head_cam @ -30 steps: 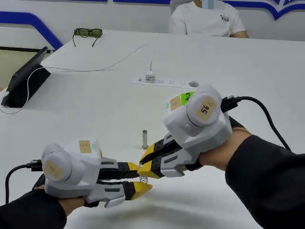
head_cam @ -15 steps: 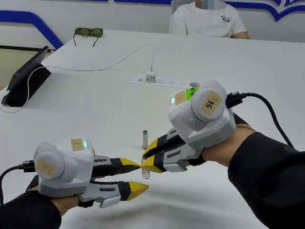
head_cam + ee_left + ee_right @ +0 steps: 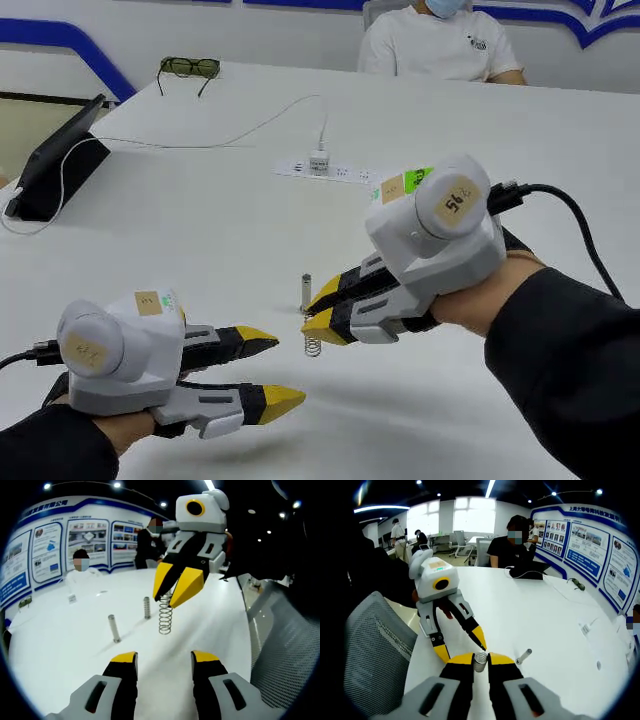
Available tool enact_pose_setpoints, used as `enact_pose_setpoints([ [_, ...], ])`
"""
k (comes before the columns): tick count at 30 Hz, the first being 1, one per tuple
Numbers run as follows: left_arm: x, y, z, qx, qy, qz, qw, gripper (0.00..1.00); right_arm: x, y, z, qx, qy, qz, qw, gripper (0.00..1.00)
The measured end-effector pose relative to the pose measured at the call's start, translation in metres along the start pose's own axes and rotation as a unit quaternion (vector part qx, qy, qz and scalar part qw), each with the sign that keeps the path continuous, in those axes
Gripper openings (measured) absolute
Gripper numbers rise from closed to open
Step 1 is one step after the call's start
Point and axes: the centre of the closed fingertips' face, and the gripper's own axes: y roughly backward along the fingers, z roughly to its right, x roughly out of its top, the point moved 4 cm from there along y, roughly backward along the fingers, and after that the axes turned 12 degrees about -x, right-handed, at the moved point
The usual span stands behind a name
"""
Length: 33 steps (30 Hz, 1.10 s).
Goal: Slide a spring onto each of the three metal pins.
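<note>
My right gripper point(image 3: 316, 318) is shut on the top of a small steel spring point(image 3: 312, 345), which hangs upright just above the white table. A bare metal pin point(image 3: 306, 293) stands right behind it. My left gripper point(image 3: 272, 372) is open and holds nothing, to the left of the spring and nearer to me. In the left gripper view the spring point(image 3: 165, 617) dangles from the right gripper point(image 3: 172, 594), with a bare pin point(image 3: 114, 629) and a ribbed-looking second pin point(image 3: 147, 607) to its left. In the right gripper view the spring point(image 3: 480, 662) sits between my own jaws, beside a pin point(image 3: 524, 656).
A white power strip point(image 3: 335, 170) with a plugged cable lies further back on the table. A dark tablet point(image 3: 50, 160) stands at the left edge, and sunglasses point(image 3: 185, 67) lie at the far left. A person point(image 3: 435, 40) sits across the table. A mesh chair point(image 3: 375, 645) stands beside it.
My left gripper has come away from the spring and drawn back to the left, towards me. The right gripper has kept the spring and lifted slightly up and right.
</note>
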Motion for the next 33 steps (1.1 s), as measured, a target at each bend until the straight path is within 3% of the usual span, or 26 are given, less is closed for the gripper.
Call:
enact_pose_setpoints([
  [33, -0.007, 0.005, -0.004, 0.013, 0.019, 0.005, 0.9997, 0.51, 0.025, -0.011, 0.067, -0.085, -0.03, 0.027, 0.9956, 0.11],
])
